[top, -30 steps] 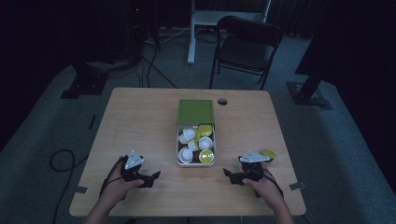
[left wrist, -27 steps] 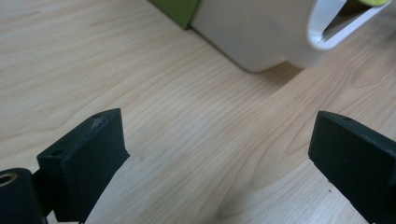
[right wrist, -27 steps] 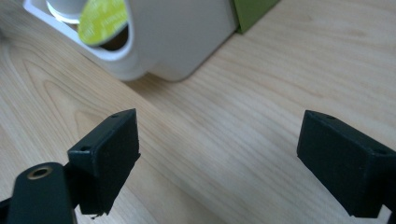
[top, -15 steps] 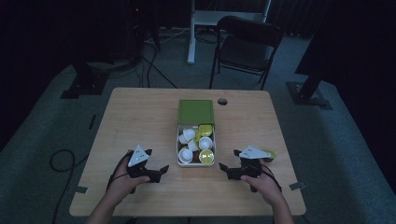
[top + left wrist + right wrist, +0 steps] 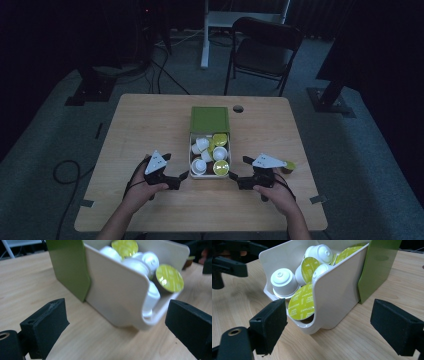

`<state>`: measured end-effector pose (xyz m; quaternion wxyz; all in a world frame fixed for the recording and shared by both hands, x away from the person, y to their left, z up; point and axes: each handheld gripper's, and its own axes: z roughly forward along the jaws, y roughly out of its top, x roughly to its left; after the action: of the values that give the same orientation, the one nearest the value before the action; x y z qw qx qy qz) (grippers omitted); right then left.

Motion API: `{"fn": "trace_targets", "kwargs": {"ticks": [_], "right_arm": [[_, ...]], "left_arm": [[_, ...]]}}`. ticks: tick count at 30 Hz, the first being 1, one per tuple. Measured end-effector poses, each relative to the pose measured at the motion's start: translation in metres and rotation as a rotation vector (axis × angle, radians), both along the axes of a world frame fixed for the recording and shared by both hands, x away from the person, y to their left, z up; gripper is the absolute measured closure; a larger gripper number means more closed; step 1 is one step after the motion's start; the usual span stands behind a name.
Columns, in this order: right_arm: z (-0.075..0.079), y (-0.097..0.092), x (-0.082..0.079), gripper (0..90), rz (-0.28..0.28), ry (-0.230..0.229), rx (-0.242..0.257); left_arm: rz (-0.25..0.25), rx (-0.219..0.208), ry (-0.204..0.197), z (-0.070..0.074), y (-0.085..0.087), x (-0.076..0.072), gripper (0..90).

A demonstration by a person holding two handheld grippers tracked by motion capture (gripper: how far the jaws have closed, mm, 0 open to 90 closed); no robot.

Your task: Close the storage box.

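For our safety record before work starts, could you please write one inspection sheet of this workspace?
Surface: wooden table, with a round hole near its far edge.
Job's things: white tray in a green sleeve, holding white and green-lidded capsules.
Clutter: one capsule loose beside the right gripper.
Grippers: left gripper and right gripper open, flanking the tray, holding nothing.
Cables: on the floor.
Surroundings: dark chair; dim room.

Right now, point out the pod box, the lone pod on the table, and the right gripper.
pod box (image 5: 337, 300), right gripper view, white side wall.
lone pod (image 5: 288, 165), high view, green lid.
right gripper (image 5: 239, 172), high view, between its fingers.
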<state>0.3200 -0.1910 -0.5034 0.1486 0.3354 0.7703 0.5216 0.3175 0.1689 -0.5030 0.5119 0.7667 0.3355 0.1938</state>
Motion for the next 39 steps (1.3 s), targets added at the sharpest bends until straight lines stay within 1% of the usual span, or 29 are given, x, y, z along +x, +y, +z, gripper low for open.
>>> {"fn": "trace_targets", "kwargs": {"ticks": [2, 3, 5, 6, 8, 10, 12, 14, 16, 18, 19, 20, 24, 31, 33, 39], "right_arm": [[0.000, -0.001, 0.004, 13.8, -0.008, 0.001, 0.014], [0.000, -0.001, 0.006, 13.8, -0.004, 0.002, 0.020], [0.001, -0.002, 0.010, 13.8, -0.008, 0.003, 0.021], [0.001, -0.001, 0.011, 13.8, -0.004, 0.001, 0.016], [0.002, -0.001, 0.014, 13.9, -0.006, 0.000, 0.008], [0.002, -0.001, 0.015, 14.0, -0.005, -0.002, 0.005], [0.001, 0.000, 0.017, 14.1, -0.009, -0.002, 0.000], [0.000, 0.000, 0.018, 14.1, -0.009, 0.000, -0.015], [-0.002, -0.001, 0.019, 14.1, -0.016, 0.005, -0.016], [-0.002, -0.002, 0.020, 14.0, -0.033, 0.010, -0.019], [-0.002, -0.003, 0.021, 13.6, -0.036, 0.015, -0.019], [-0.002, -0.004, 0.021, 13.6, -0.035, 0.021, -0.013], [-0.002, -0.003, 0.022, 13.4, -0.034, 0.018, -0.014], [-0.002, -0.001, 0.026, 13.1, -0.043, 0.021, -0.015], [-0.001, 0.000, 0.027, 13.1, -0.045, 0.021, -0.019], [-0.001, 0.001, 0.030, 12.9, -0.052, 0.020, -0.026]], "left_arm": [[0.007, 0.000, -0.028, -0.002, 0.000, 0.004, 4.2], [0.006, -0.004, -0.031, -0.003, -0.001, 0.005, 4.2], [0.000, -0.012, -0.018, -0.004, -0.002, 0.008, 4.2], [0.002, -0.011, -0.017, -0.004, -0.002, 0.009, 4.2], [-0.006, 0.007, -0.016, -0.004, -0.003, 0.011, 4.2], [-0.015, 0.001, -0.016, -0.005, -0.004, 0.012, 4.2], [-0.013, 0.005, -0.016, -0.004, -0.005, 0.014, 4.2], [-0.013, 0.001, -0.022, -0.003, -0.006, 0.017, 4.2], [-0.015, 0.005, -0.020, -0.003, -0.006, 0.019, 4.2], [-0.014, 0.005, -0.007, -0.004, -0.005, 0.022, 4.2], [-0.015, -0.004, -0.002, -0.005, -0.005, 0.023, 4.0], [-0.016, -0.006, -0.003, -0.005, -0.005, 0.023, 4.0], [-0.017, 0.012, -0.011, -0.004, -0.007, 0.024, 4.0], [-0.008, 0.012, -0.008, -0.003, -0.007, 0.028, 4.0], [-0.003, 0.019, -0.012, -0.003, -0.007, 0.029, 4.0], [-0.002, 0.024, -0.006, -0.002, -0.007, 0.032, 4.0]]}}
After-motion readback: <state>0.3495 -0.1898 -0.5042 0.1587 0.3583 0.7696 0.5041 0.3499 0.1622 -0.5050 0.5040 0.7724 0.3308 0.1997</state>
